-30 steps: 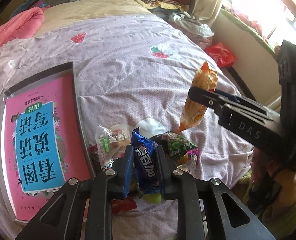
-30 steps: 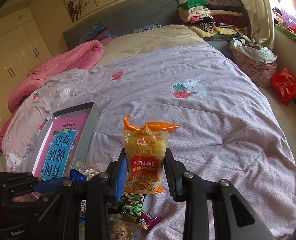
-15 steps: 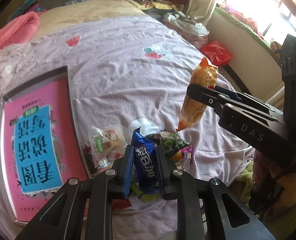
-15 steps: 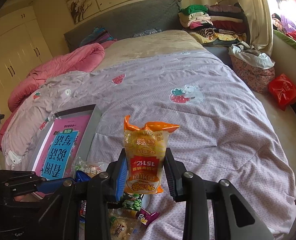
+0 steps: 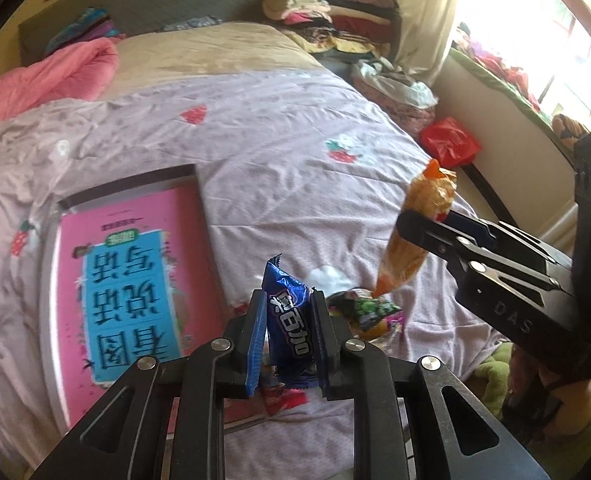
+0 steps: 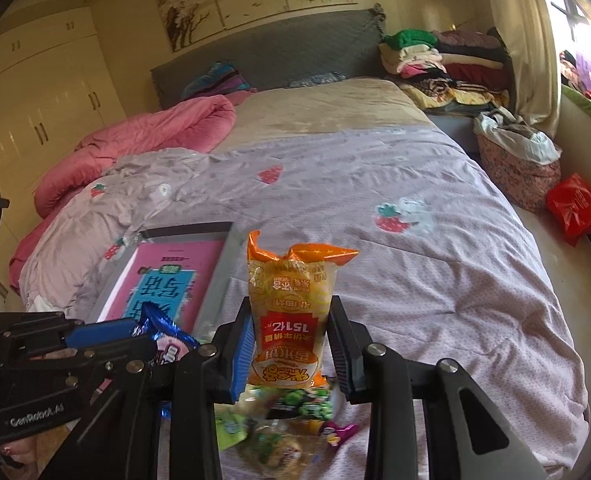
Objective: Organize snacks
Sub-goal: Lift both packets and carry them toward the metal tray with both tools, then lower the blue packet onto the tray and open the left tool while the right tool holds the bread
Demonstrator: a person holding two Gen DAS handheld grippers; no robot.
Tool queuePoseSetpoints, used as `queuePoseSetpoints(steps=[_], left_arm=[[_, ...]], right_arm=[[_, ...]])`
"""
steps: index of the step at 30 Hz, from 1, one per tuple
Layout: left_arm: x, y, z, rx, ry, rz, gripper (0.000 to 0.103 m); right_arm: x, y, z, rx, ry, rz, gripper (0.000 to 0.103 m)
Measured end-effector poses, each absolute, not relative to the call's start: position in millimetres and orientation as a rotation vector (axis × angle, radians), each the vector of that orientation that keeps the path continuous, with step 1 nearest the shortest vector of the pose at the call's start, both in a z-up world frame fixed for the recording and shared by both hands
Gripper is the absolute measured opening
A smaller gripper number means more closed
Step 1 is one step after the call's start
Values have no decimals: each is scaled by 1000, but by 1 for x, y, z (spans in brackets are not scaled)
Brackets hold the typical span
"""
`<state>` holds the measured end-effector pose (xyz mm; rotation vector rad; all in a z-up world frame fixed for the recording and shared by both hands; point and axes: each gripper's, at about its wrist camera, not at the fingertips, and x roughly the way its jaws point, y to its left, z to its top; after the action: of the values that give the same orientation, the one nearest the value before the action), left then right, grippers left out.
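Observation:
My left gripper (image 5: 288,336) is shut on a blue snack packet (image 5: 289,316) and holds it above the bed's near edge. My right gripper (image 6: 289,344) is shut on an orange and yellow snack bag (image 6: 289,312); that bag also shows in the left wrist view (image 5: 419,232), to the right of the blue packet. A small pile of loose snacks (image 6: 287,416) lies on the lilac bedspread below both grippers, with a green packet (image 5: 369,306) on top. A grey tray (image 5: 199,196) holding a pink book (image 5: 131,280) lies to the left.
A pink quilt (image 6: 143,140) is bunched at the far left of the bed. Folded clothes (image 6: 443,60) are stacked at the headboard's right. A red bag (image 6: 575,208) and a floral basket (image 6: 515,168) sit on the floor to the right.
Both grippers have risen with their snacks, and the left one has tilted up, so more of the bed and headboard shows. The pile below looks smaller and lower.

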<state>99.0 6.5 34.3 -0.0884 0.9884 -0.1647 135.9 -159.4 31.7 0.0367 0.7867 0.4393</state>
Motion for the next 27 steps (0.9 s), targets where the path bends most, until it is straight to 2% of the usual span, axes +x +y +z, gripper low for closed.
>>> queuePoseSetpoints(steps=[12, 27], left_arm=[[71, 71, 40, -141, 957, -50, 22], [52, 131, 18, -185, 974, 66, 22]], right_arm=[[110, -86, 42, -46, 791, 555, 35], [92, -10, 19, -99, 867, 671, 35]])
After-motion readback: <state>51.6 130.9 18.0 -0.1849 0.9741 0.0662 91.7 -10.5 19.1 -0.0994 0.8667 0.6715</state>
